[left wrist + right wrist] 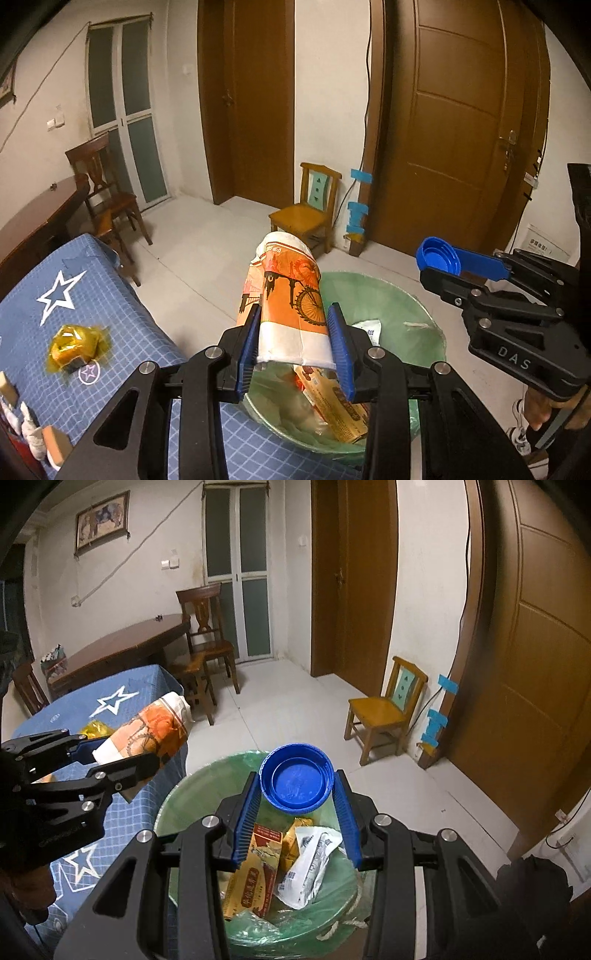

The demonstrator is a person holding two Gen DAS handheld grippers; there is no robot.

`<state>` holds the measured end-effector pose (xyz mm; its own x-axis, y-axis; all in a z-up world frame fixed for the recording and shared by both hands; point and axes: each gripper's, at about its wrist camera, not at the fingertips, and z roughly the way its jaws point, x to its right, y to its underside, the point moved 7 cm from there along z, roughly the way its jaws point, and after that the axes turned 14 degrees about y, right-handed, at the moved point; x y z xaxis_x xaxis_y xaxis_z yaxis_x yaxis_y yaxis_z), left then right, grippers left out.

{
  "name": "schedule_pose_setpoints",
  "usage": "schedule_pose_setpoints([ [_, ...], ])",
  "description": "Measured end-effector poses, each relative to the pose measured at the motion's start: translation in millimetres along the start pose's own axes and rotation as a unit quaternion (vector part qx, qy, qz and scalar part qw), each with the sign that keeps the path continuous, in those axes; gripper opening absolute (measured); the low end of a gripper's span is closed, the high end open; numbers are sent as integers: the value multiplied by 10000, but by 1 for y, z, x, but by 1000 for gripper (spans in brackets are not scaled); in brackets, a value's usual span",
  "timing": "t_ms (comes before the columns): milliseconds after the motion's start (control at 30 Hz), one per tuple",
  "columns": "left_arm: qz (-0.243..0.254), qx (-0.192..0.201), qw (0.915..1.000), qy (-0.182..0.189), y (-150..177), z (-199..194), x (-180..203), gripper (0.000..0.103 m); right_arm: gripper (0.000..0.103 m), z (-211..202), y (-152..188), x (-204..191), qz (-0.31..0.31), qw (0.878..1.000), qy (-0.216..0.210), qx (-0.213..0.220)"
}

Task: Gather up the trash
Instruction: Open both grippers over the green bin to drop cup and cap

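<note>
My left gripper (295, 325) is shut on a crumpled orange-and-white paper cup (288, 295) and holds it above the near edge of the bin (424, 325), which has a green liner. The cup also shows in the right wrist view (147, 731). My right gripper (297, 794) is shut on a blue plastic lid (296, 775) and holds it over the bin (192, 786). The lid also shows in the left wrist view (439, 258). Inside the bin lie a yellow-red carton (255, 871) and a white wrapper (310, 864). A yellow crinkled wrapper (75, 345) lies on the blue table.
A table with a blue checked cloth with stars (110, 295) stands left of the bin. A small wooden chair (306, 210) stands by the wall. A dark wooden table (122, 650) and chairs are at the back left. Brown doors (461, 129) are behind.
</note>
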<state>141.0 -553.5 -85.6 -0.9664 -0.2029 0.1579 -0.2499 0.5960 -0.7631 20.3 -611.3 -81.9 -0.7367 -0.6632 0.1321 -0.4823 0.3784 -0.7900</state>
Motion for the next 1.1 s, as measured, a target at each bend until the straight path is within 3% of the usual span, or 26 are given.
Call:
schedule_pose_setpoints([
  [167, -85, -173, 9996, 196, 7, 18, -6, 40, 39, 14, 6, -1, -29, 9999, -16, -115],
  [233, -44, -268, 9994, 236, 10, 27, -5, 49, 41, 17, 5, -1, -15, 9999, -35, -117],
  [267, -43, -296, 9994, 165, 11, 30, -7, 60, 48, 20, 5, -1, 2, 9999, -27, -137],
  [300, -40, -287, 9995, 100, 12, 32, -9, 62, 51, 21, 4, -1, 25, 9999, -17, -128],
  [767, -71, -186, 9996, -189, 17, 20, -19, 62, 51, 25, 5, -6, 77, 9997, -107, -184],
  [1100, -240, 160, 9973, -671, 33, -36, -20, 63, 51, 8, 6, -15, 155, 9997, -196, 46],
])
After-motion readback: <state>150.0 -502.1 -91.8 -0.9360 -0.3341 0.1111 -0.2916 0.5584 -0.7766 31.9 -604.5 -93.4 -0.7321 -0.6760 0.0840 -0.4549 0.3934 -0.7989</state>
